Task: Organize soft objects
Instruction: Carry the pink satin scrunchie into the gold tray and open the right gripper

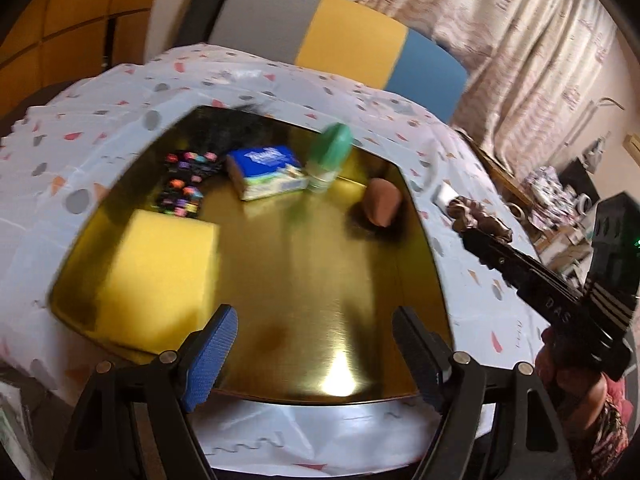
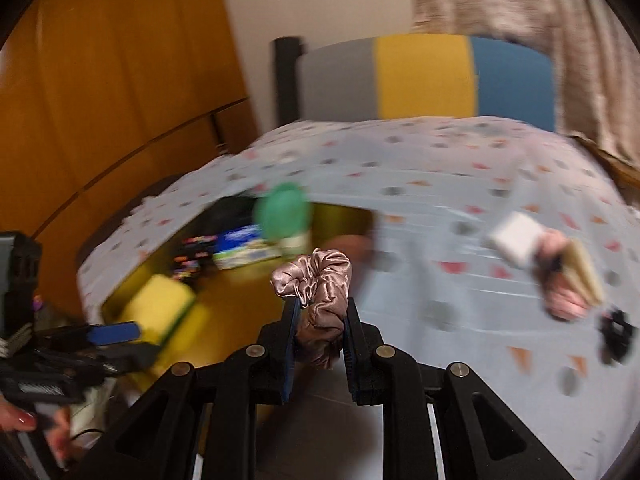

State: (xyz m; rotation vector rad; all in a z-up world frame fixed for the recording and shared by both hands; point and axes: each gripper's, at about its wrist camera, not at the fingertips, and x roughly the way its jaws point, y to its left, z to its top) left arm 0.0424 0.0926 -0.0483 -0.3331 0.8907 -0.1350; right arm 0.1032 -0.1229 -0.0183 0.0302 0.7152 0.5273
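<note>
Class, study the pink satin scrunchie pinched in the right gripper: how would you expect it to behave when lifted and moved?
The scrunchie probably stays floppy: it bunches and folds between the right gripper's closed pads. Likely very light, since it holds up from a small pinch. Its glossy satin may be slippery, so it could slide out.

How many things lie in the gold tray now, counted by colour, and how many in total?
Yellow: 1, the sponge
Blue: 1, the tissue pack
Green: 1, the bottle
Brown: 1, the rounded sponge
Black with coloured dots: 1, the pouch
Total in the tray: 5
</note>
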